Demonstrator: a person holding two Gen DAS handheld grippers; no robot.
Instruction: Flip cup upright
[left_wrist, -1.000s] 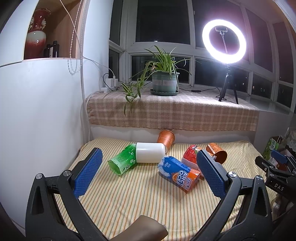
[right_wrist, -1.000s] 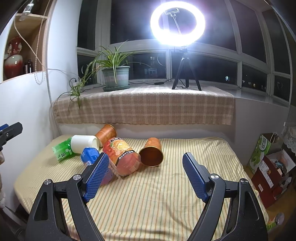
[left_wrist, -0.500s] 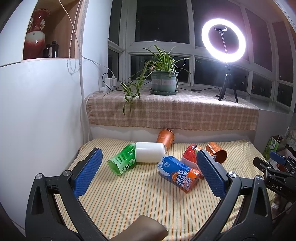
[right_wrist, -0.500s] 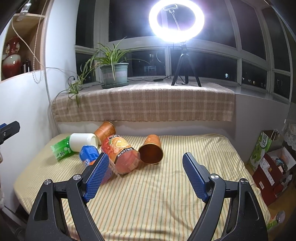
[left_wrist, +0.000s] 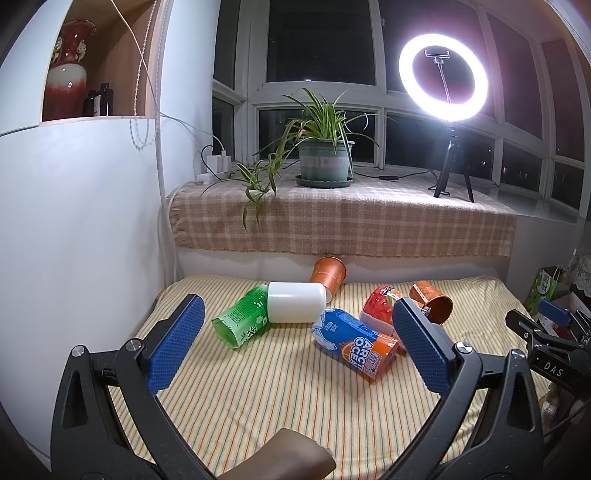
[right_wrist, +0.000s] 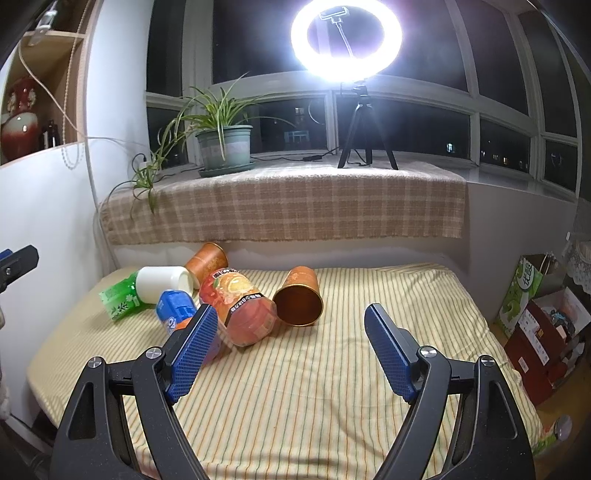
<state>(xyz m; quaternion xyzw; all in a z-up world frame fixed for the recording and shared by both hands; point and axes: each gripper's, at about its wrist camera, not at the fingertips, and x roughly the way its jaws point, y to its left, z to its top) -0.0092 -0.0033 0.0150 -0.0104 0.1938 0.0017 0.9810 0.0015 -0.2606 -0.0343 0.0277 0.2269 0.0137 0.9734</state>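
Observation:
Several cups lie on their sides on a striped cloth. A green cup, a white cup, a blue-and-orange cup, a red cup and two copper cups show in the left wrist view. In the right wrist view the nearer copper cup opens toward me beside the red cup. My left gripper is open and empty, short of the cups. My right gripper is open and empty, in front of the copper cup.
A low ledge with a checked cloth runs behind the cups, bearing a potted plant and a ring light on a tripod. A white cabinet wall stands on the left. Boxes sit on the floor at right.
Both grippers have drifted slightly toward the cups; the view has shifted a little. The cups have not moved.

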